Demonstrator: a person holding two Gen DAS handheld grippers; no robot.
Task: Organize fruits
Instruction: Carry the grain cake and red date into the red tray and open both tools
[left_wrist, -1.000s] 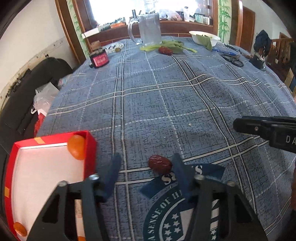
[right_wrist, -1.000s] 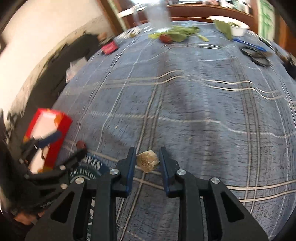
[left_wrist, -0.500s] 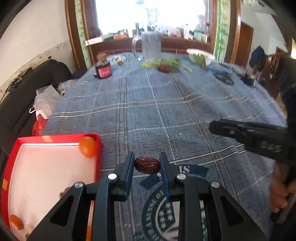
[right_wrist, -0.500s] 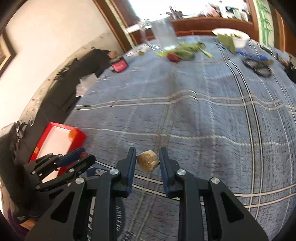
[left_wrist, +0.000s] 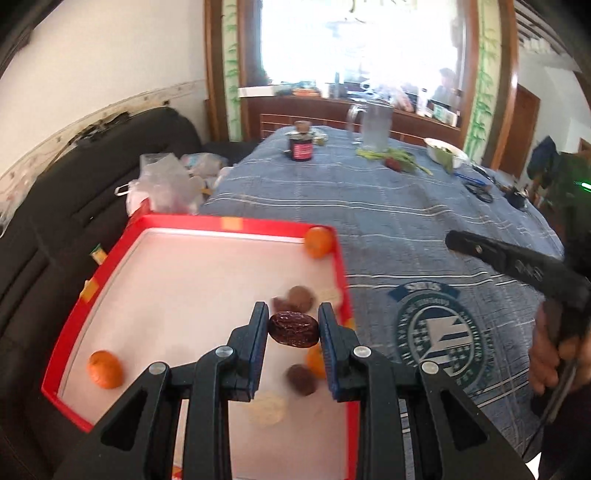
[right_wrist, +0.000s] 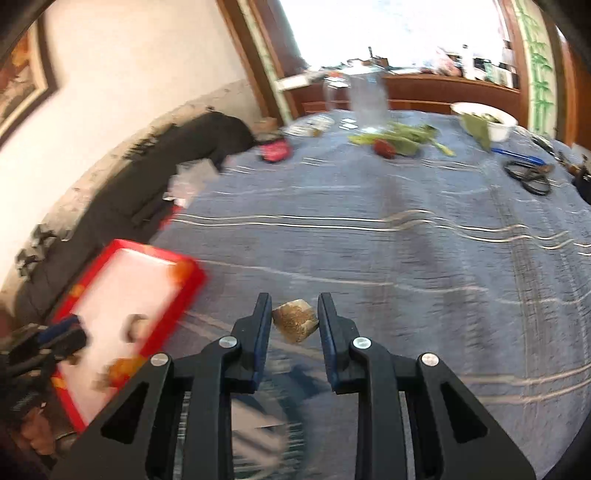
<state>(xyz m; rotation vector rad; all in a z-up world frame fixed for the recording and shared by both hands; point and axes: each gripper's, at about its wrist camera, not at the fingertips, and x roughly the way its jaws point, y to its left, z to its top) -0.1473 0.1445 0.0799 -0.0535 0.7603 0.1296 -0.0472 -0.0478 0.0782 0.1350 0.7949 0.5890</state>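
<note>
My left gripper (left_wrist: 293, 328) is shut on a dark red wrinkled date (left_wrist: 293, 328) and holds it in the air over the red tray (left_wrist: 229, 223) with the white floor. In the tray lie oranges (left_wrist: 318, 242) (left_wrist: 105, 369), brown fruits (left_wrist: 299, 298) and a pale round piece (left_wrist: 267, 406). My right gripper (right_wrist: 294, 320) is shut on a tan, rough walnut-like piece (right_wrist: 294, 320), above the blue plaid cloth (right_wrist: 406, 258), to the right of the red tray (right_wrist: 184, 264). The right gripper's arm (left_wrist: 517, 264) shows in the left wrist view.
The tray sits at the table's left edge beside a black sofa (left_wrist: 74, 192) with plastic bags (left_wrist: 162, 184). At the far end stand a glass jug (left_wrist: 375, 127), a dark jar (left_wrist: 301, 146), greens with a red fruit (right_wrist: 384, 147), a white bowl (right_wrist: 487, 118), scissors (right_wrist: 528, 177).
My left gripper closed on the date on the cloth, lifted it and carried it left over the tray. My right gripper moved left toward the tray with the tan piece still held.
</note>
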